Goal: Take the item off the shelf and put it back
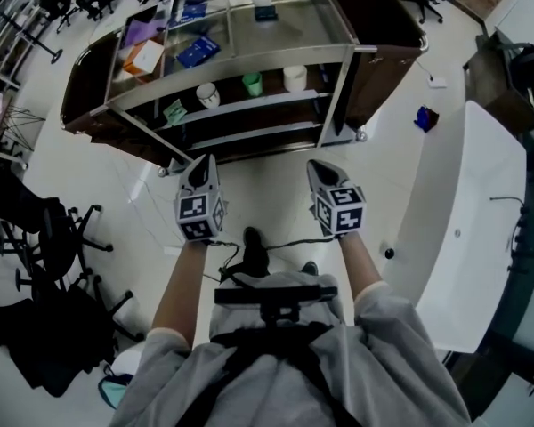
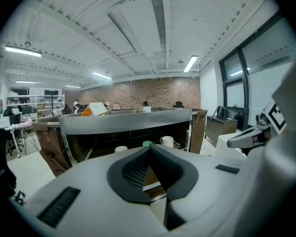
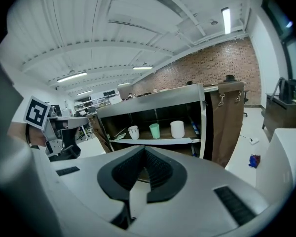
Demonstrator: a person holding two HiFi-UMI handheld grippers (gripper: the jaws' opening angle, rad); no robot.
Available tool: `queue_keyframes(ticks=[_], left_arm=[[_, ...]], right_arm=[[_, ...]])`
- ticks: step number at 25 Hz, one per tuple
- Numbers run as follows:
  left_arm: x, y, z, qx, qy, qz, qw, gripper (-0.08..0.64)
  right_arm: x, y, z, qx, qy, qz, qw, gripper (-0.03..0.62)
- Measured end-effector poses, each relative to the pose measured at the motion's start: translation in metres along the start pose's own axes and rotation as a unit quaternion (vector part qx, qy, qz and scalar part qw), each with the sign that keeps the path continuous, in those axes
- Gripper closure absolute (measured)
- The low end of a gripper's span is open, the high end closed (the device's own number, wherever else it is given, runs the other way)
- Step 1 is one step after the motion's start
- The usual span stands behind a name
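Head view: a glossy white floor (image 1: 267, 181) runs up to a metal shelf unit (image 1: 249, 105) with brown fabric sides, standing far from the person. On its middle shelf stand a patterned white cup (image 1: 207, 94), a green cup (image 1: 252, 84) and a plain white cup (image 1: 294, 77); which is the task's item cannot be told. A white table (image 1: 467, 238) lies to the right, office chairs (image 1: 44, 229) to the left, and a blue object (image 1: 425, 118) on the floor to the right of the shelf. The left gripper (image 1: 199, 198) and right gripper (image 1: 336, 198) hang side by side, well short of the shelf.

Left gripper view: the jaws are pressed together with nothing between them. Beyond them is the shelf unit, with a brick wall (image 2: 153, 93) at the far end of the room.

Right gripper view: these jaws meet too, and are empty. The three cups stand in a row ahead, nothing blocking them.
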State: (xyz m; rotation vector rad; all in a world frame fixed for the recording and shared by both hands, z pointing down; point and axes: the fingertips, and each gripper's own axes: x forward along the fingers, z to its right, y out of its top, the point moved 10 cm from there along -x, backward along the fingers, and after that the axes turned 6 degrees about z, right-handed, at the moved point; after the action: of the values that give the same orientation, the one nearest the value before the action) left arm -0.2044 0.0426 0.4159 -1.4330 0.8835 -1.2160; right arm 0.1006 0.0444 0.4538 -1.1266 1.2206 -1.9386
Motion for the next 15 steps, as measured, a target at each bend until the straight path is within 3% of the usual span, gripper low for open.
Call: queue_keyframes(ticks=[15], left_arm=[[0.081, -0.006, -0.061, -0.006, -0.075, -0.028, 0.9968, 0.554]], right_arm=[[0.107, 0.009, -0.039, 0.009, -0.041, -0.007, 0.999, 0.583]])
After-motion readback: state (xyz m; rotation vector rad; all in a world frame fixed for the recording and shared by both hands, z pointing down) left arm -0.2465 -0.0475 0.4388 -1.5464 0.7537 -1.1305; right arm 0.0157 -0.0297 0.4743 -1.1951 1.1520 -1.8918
